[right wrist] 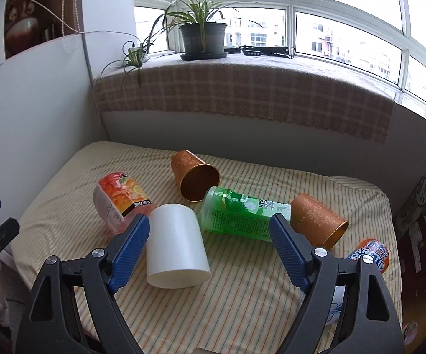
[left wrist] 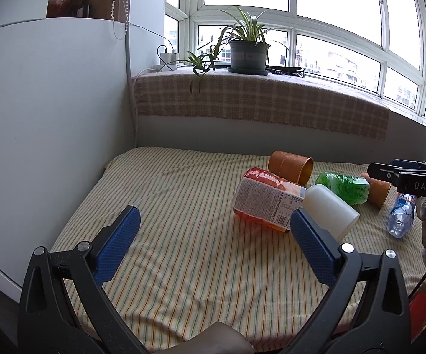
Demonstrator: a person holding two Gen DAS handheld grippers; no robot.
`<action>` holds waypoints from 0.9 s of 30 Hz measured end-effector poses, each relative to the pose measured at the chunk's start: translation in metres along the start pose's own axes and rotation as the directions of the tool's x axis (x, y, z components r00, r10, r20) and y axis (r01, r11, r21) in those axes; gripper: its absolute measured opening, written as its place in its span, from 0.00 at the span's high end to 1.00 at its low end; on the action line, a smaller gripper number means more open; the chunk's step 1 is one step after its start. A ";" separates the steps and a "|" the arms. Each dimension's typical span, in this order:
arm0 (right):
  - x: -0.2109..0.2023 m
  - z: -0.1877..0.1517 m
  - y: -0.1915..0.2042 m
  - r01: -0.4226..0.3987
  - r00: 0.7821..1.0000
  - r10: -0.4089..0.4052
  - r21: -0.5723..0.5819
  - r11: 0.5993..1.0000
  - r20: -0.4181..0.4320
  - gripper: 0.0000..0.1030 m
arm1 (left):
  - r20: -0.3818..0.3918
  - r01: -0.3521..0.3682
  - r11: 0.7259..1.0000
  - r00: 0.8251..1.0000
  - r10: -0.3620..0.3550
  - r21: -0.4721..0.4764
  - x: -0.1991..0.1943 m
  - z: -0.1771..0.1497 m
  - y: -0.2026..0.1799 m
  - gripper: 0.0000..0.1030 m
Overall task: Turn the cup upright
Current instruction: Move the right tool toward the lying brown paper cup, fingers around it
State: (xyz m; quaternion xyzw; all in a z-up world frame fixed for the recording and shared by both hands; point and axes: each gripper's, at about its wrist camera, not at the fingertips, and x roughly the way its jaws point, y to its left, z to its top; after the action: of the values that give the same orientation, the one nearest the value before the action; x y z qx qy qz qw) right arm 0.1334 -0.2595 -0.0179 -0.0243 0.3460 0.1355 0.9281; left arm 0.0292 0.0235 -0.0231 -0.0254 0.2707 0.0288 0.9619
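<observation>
On the far left of the striped cloth [right wrist: 242,301] covering the table, we have our left tool [left wrist: 213,230], jaws spread wide, nothing between them, hovering over bare stripes. Moving right, an orange-juice bottle [right wrist: 121,200] lies on its side, and just beside it sits the white cup [right wrist: 177,247], also tipped over, its open mouth facing us in the right wrist view. Our right tool [right wrist: 210,244] hangs above and around it, fingers apart, the left blue pad [right wrist: 130,253] just beside the cup wall; we cannot tell whether it touches. Behind the white cup, a copper cup [right wrist: 195,177] lies on its side, mouth toward us. Next along, a green tea bottle [right wrist: 242,215] lies flat, its end against a second copper cup [right wrist: 319,221], likewise toppled. Farthest right, a bottle with an orange and blue label [right wrist: 372,256] peeks out behind the right finger. Up on the windowsill, a potted plant [right wrist: 202,38].
</observation>
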 end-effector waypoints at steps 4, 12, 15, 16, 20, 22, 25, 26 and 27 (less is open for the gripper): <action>0.034 0.032 0.006 -0.058 0.995 0.053 -0.062 0.996 -0.085 0.19 | -0.029 -0.011 1.000 1.000 0.011 0.000 0.004 -0.005 0.008 0.00; 0.122 0.072 0.025 -0.158 0.950 0.104 -0.166 0.973 -0.295 0.19 | -0.064 -0.025 0.999 0.998 0.023 -0.026 0.002 -0.011 0.027 0.00; 0.152 0.080 0.027 -0.170 0.928 0.107 -0.151 0.974 -0.356 0.19 | -0.073 -0.040 0.999 0.997 0.038 -0.030 0.003 -0.011 0.032 0.00; 0.162 0.082 0.028 -0.186 0.916 0.117 -0.146 0.972 -0.385 0.19 | -0.075 -0.046 0.998 0.996 0.044 -0.032 0.003 -0.011 0.034 0.00; 0.200 0.090 0.035 -0.174 0.890 0.079 -0.173 0.969 -0.449 0.19 | -0.080 -0.064 0.997 0.995 0.060 -0.043 0.004 -0.010 0.041 0.00; 0.214 0.091 0.036 -0.174 0.875 0.069 -0.178 0.969 -0.478 0.19 | -0.084 -0.070 0.996 0.994 0.066 -0.046 0.004 -0.011 0.044 0.00; 0.230 0.092 0.043 -0.162 0.856 0.041 -0.192 0.968 -0.516 0.19 | -0.092 -0.076 0.996 0.993 0.072 -0.044 0.007 -0.010 0.045 0.00; 0.234 0.091 0.044 -0.167 0.847 0.039 -0.196 0.966 -0.529 0.19 | -0.094 -0.077 0.996 0.993 0.073 -0.043 0.008 -0.010 0.045 0.00; 0.237 0.090 0.046 -0.172 0.840 0.036 -0.203 0.964 -0.541 0.19 | -0.095 -0.078 0.996 0.993 0.073 -0.043 0.008 -0.011 0.046 0.00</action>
State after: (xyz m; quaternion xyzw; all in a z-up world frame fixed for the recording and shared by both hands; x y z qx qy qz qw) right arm 0.3496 -0.1470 -0.1010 -0.1554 0.5712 0.2154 0.7767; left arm 0.0276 0.0686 -0.0380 -0.0387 0.3155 0.0701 0.9455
